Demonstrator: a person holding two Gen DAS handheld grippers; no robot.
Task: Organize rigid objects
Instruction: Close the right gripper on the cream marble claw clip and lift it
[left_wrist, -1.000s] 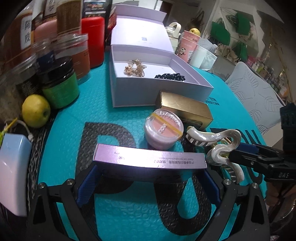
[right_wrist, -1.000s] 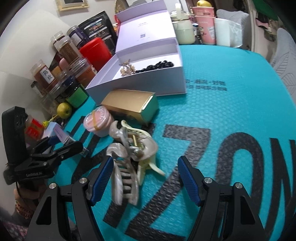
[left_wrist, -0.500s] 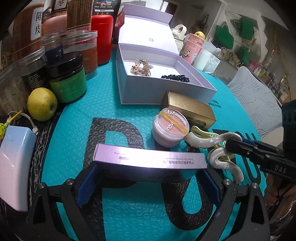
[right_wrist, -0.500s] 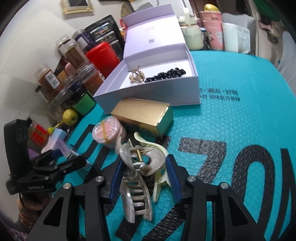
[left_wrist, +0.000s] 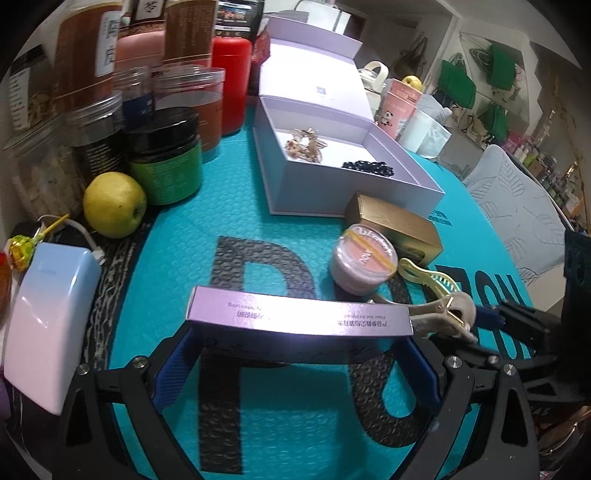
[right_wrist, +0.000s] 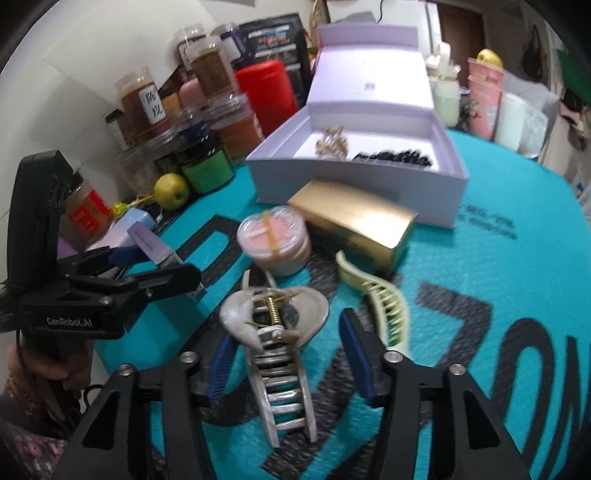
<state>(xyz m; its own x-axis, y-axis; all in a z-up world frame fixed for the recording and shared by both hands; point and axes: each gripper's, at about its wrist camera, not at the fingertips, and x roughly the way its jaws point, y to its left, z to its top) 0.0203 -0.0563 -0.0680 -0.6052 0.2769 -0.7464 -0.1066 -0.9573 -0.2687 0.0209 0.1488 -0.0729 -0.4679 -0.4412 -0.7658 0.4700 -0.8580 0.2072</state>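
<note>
Writing: "GenRobot.AI" on left hand-held gripper (right_wrist: 155, 266) (clamping lilac carton (left_wrist: 299, 314)) | right hand-held gripper (right_wrist: 284, 360) released around pearl claw clip (right_wrist: 275, 332)

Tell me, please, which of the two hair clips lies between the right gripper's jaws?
The pearly white clip: it sits between the jaws of the right gripper, which have just been opening. The yellow-green clip lies outside them, beside the gold box.
</note>
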